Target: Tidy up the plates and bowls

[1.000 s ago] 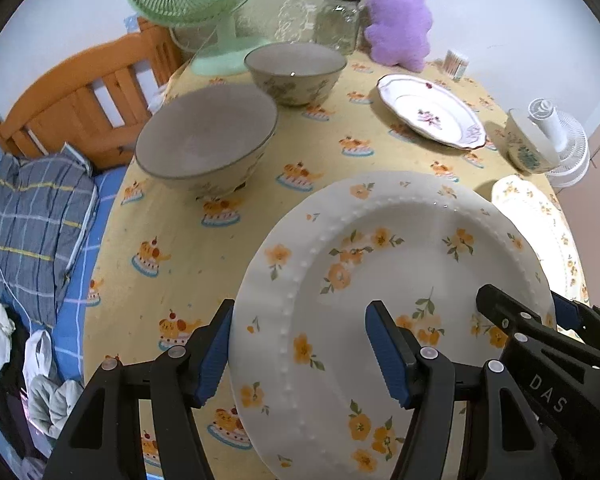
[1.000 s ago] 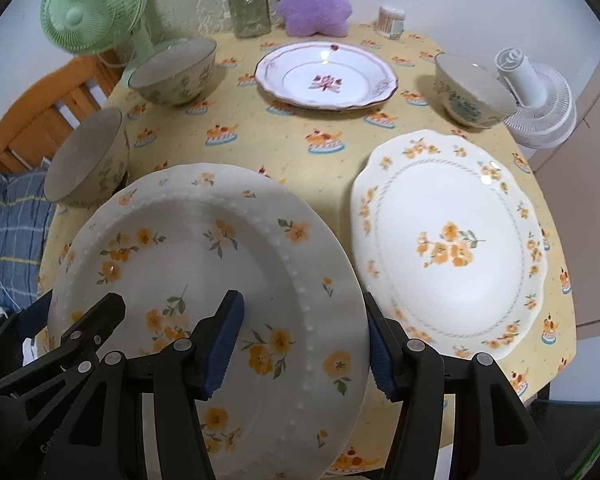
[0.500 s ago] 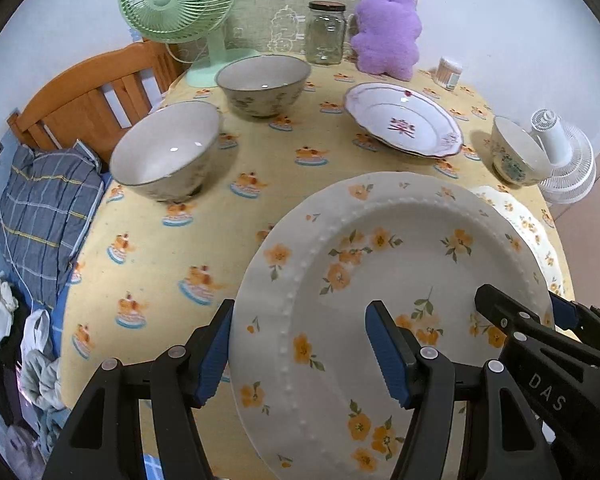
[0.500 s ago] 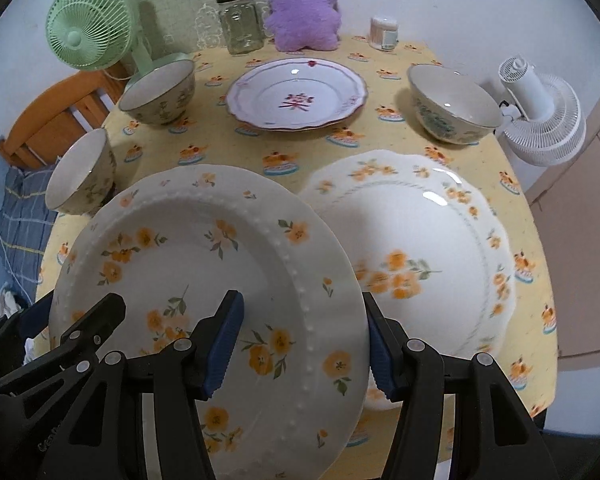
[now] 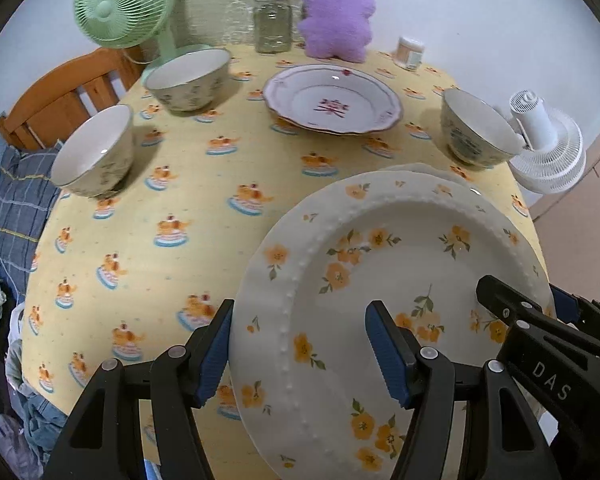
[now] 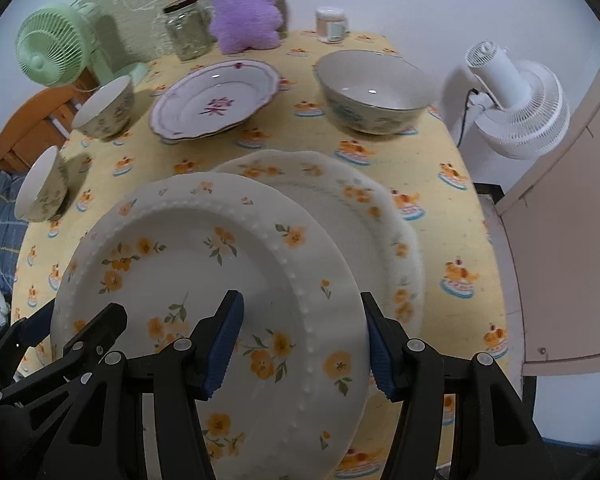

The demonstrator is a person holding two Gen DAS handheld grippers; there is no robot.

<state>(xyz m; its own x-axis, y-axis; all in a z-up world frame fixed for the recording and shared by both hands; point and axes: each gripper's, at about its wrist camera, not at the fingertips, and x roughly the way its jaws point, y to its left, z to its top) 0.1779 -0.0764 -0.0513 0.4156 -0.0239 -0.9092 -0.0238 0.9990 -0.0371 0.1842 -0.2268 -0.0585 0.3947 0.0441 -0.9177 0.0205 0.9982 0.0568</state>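
Observation:
A white beaded plate with orange flowers [image 5: 380,280] [image 6: 204,264] hangs tilted above the table. My left gripper [image 5: 302,344] is shut on its left rim, one pad on top and one under the edge. My right gripper [image 6: 300,340] is shut on its right rim in the same way. Each gripper shows at the edge of the other's view, the right gripper [image 5: 540,320] and the left gripper [image 6: 80,332]. Under the held plate lies a scalloped plate with orange flowers [image 6: 384,216] [image 5: 420,169], mostly covered by it.
On the yellow tablecloth [image 5: 204,200] stand three bowls [image 5: 96,152] [image 5: 190,76] [image 5: 476,128] and a red-patterned plate [image 5: 332,100]. At the back are a green fan [image 5: 120,4], a jar [image 5: 272,20] and a purple plush [image 5: 338,16]. A white fan [image 6: 516,100] stands off the right edge.
Both grippers have carried the beaded plate to the right across the table. It now covers most of the scalloped plate, which lay clear beside it a second ago.

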